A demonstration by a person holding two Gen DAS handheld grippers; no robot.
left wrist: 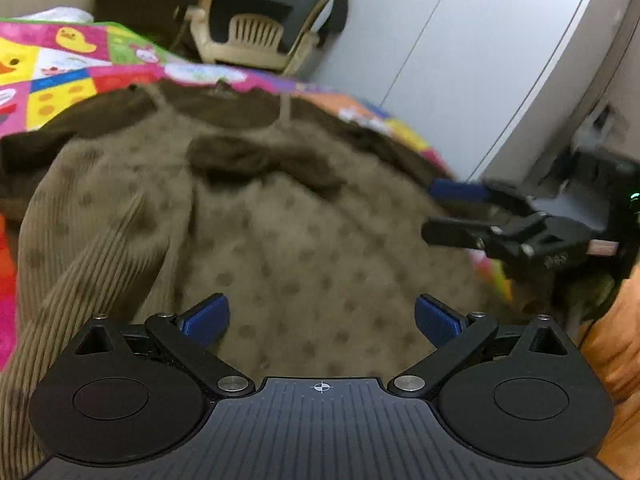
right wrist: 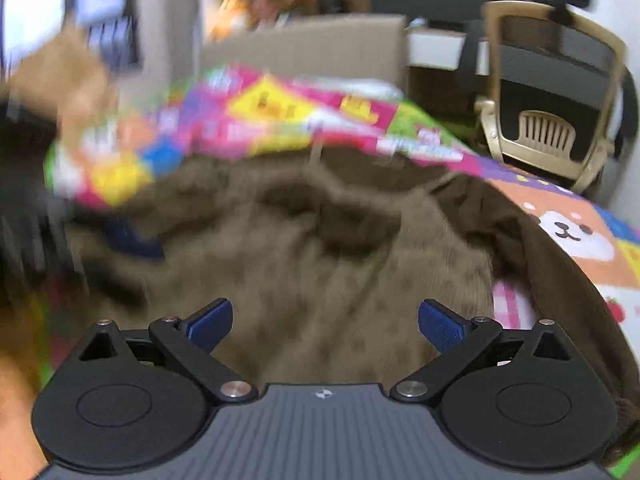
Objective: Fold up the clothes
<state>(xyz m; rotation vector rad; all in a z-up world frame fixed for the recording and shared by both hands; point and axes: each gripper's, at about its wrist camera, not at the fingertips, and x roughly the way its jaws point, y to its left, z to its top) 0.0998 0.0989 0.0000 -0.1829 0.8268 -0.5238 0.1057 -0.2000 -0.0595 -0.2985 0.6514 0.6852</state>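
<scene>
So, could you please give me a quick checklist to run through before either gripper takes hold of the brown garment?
1. Left gripper jaws open, nothing held: ok.
2. Right gripper jaws open, nothing held: ok.
3. Brown dotted garment lying on the colourful mat: ok.
4. Garment spread flat: not ok; the ribbed sleeve lies folded over the body.
5. Grippers apart from each other: ok; the right one is off to the side in the left wrist view.
6. Hem position: cannot tell; hidden below the grippers.
</scene>
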